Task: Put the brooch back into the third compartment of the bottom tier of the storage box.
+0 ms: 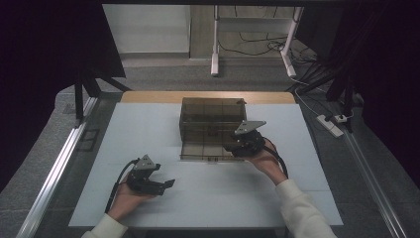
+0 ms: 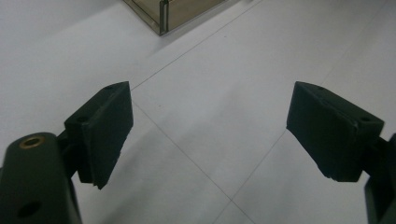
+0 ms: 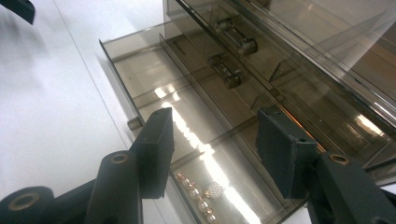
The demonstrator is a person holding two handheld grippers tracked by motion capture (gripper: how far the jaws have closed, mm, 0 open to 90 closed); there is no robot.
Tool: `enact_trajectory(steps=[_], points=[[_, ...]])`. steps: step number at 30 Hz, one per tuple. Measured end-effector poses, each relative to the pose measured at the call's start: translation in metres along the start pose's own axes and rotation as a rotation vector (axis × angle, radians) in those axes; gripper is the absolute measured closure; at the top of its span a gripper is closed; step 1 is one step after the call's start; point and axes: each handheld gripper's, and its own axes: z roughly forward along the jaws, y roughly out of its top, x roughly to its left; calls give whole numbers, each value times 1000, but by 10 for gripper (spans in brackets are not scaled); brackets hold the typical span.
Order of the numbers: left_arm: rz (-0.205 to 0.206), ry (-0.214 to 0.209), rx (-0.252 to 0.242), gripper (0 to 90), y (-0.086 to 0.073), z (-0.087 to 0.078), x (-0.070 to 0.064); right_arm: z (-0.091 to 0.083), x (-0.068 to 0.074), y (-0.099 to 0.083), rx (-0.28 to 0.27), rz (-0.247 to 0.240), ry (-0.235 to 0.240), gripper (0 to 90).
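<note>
A smoky see-through drawer box (image 1: 212, 119) stands at the table's middle, its bottom drawer (image 1: 204, 151) pulled out toward me. My right gripper (image 1: 229, 147) hovers open over the drawer's right end. In the right gripper view its jaws (image 3: 215, 121) stand apart above the open drawer (image 3: 140, 74), with nothing between them. A string of pearl-like beads (image 3: 198, 196) lies on the drawer floor below them. My left gripper (image 1: 166, 176) rests open near the front left. Its jaws (image 2: 210, 100) are wide apart over bare table, with the drawer's corner (image 2: 161, 16) far ahead.
The white table top (image 1: 148, 134) has a wooden strip (image 1: 148, 96) along its far edge. Two upper drawers with bar handles (image 3: 243, 44) are closed. Stand legs and cables lie on the floor behind, and a power strip (image 1: 331, 125) lies to the right.
</note>
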Motion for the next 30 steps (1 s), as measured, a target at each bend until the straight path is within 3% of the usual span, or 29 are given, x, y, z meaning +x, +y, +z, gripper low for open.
enact_trajectory(steps=[21,30], points=[[-4,0,-1,155,0,0,0,-3,12,10,-49,0,40,462],[-2,3,-3,155,0,0,1,-2,20,14,-63,9,83,460]])
